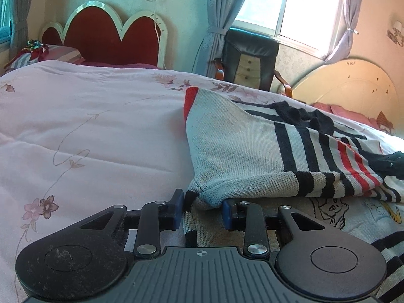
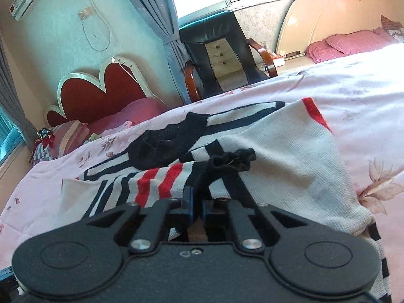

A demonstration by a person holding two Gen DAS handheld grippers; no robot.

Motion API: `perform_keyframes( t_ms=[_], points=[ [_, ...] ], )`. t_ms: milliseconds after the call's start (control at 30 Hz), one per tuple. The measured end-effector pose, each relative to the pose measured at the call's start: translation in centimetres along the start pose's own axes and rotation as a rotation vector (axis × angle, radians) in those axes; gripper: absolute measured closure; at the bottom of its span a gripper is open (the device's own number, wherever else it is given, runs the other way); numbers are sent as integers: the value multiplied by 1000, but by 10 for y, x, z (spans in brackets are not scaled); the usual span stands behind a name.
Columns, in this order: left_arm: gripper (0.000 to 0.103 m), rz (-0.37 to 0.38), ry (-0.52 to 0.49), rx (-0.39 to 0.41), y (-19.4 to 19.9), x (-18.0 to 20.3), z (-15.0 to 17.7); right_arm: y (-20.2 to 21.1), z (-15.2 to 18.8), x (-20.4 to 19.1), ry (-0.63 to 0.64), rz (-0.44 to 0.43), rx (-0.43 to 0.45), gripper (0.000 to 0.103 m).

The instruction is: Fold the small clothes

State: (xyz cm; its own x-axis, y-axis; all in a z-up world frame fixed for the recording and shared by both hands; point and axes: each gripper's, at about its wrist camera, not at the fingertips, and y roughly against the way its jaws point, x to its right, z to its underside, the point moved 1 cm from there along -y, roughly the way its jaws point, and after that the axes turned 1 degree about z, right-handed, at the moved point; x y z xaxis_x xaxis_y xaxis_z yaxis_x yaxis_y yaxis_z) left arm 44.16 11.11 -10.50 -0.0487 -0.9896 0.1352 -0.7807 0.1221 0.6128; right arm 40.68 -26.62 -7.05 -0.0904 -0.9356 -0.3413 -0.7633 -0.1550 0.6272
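Observation:
A white knit sweater [image 1: 240, 151] with black and red stripes and a black collar [image 1: 303, 116] lies on the bed, one part folded over the rest. My left gripper [image 1: 202, 210] sits at its near edge, blue pads [image 1: 178, 209] closed on a bunched white corner of the knit. In the right wrist view the same sweater [image 2: 290, 151] spreads ahead. My right gripper [image 2: 198, 209] is shut on a black ribbed edge [image 2: 227, 161] that rises crumpled from between its pads. A dark part of the right gripper [image 1: 391, 164] shows at the left view's right edge.
A pink floral quilt [image 1: 88, 126] covers the bed. A white cloth with a cartoon print [image 1: 333, 212] lies under the sweater. Behind are a red scalloped headboard [image 1: 106, 38], a black armchair [image 1: 250, 58], a cream headboard [image 2: 341, 12] and pink pillows [image 2: 348, 40].

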Motion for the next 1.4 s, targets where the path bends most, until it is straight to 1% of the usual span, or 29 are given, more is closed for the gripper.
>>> perform_keyframes(
  t_ms=[67, 100, 133, 200, 233, 300, 367, 400, 500, 567, 600, 633, 667, 700, 733, 800, 833, 867, 900, 933, 967, 1000, 1067, 1167, 1233, 1300, 1333, 1367, 1400],
  points=[
    [72, 5, -9, -6, 0, 0, -1, -8, 4, 7, -29, -1, -40, 93],
    [72, 11, -11, -8, 0, -1, -1, -8, 4, 8, -40, -7, -36, 94],
    [72, 16, -12, -9, 1, -2, -1, -7, 3, 9, -54, -10, -30, 88],
    [72, 30, -4, -1, 6, -4, 0, -5, 2, 10, -58, 3, -11, 85],
    [72, 33, 1, 7, 8, -5, 1, -4, 2, 9, -44, 5, -9, 86],
    [72, 31, -3, 2, 10, -5, 5, 3, 0, 6, -21, -4, 38, 93],
    [72, 24, -9, -2, 8, -5, 6, 9, -2, 3, 14, 2, 88, 94],
    [72, 25, -6, -5, 7, -5, 5, 8, -2, 2, 30, 12, 92, 94],
    [72, 47, 0, -24, 12, -10, 3, -11, 0, 6, 52, 49, -4, 93],
    [72, 79, 29, -15, 26, -16, 1, -9, 1, 9, 58, 36, -6, 93],
    [72, 91, 44, 9, 36, -17, 0, -7, 0, 9, 60, 43, -4, 87],
    [72, 105, 53, 37, 45, -17, -2, 0, -1, 10, 56, 63, 20, 78],
    [72, 117, 59, 58, 51, -15, -6, 6, -1, 11, 53, 76, 43, 73],
    [72, 127, 62, 76, 54, -11, -10, 12, -1, 12, 52, 84, 68, 71],
    [71, 143, 61, 87, 54, -7, -15, 19, -2, 12, 49, 95, 101, 72],
    [72, 175, 57, 90, 43, 5, -24, 28, -2, 7, 69, 98, 147, 72],
    [71, 181, 50, 75, 33, 11, -26, 28, -2, 3, 92, 90, 150, 72],
    [71, 190, 43, 43, 20, 16, -25, 24, -2, 0, 117, 75, 130, 72],
    [71, 195, 38, -16, 5, 21, -21, 18, -1, -2, 137, 76, 105, 72],
    [72, 182, 26, -64, -9, 24, -15, 8, 1, -3, 171, 86, 53, 70],
    [72, 185, 5, -21, -10, 25, -7, -3, 5, -2, 195, 115, -12, 70],
    [72, 187, -4, -5, -10, 25, -4, -8, 8, 0, 210, 122, -28, 71],
    [71, 184, 0, -20, -6, 26, -9, -5, 8, 1, 220, 110, -21, 71],
    [71, 164, -30, 35, -2, 29, -29, 3, 2, 3, 200, 89, 27, 69],
    [71, 149, -57, 45, -13, 30, -48, 4, -5, 4, 187, 102, 61, 69],
    [67, 142, -81, 63, -27, 32, -67, 0, -14, 6, 168, 97, 84, 70],
    [54, 131, -93, 64, -37, 32, -76, -3, -19, 6, 167, 97, 95, 70],
    [46, 115, -100, 68, -47, 31, -83, -7, -22, 6, 171, 95, 95, 71],
    [45, 100, -103, 68, -57, 30, -87, -14, -25, 6, 179, 93, 80, 71]
  ],
)
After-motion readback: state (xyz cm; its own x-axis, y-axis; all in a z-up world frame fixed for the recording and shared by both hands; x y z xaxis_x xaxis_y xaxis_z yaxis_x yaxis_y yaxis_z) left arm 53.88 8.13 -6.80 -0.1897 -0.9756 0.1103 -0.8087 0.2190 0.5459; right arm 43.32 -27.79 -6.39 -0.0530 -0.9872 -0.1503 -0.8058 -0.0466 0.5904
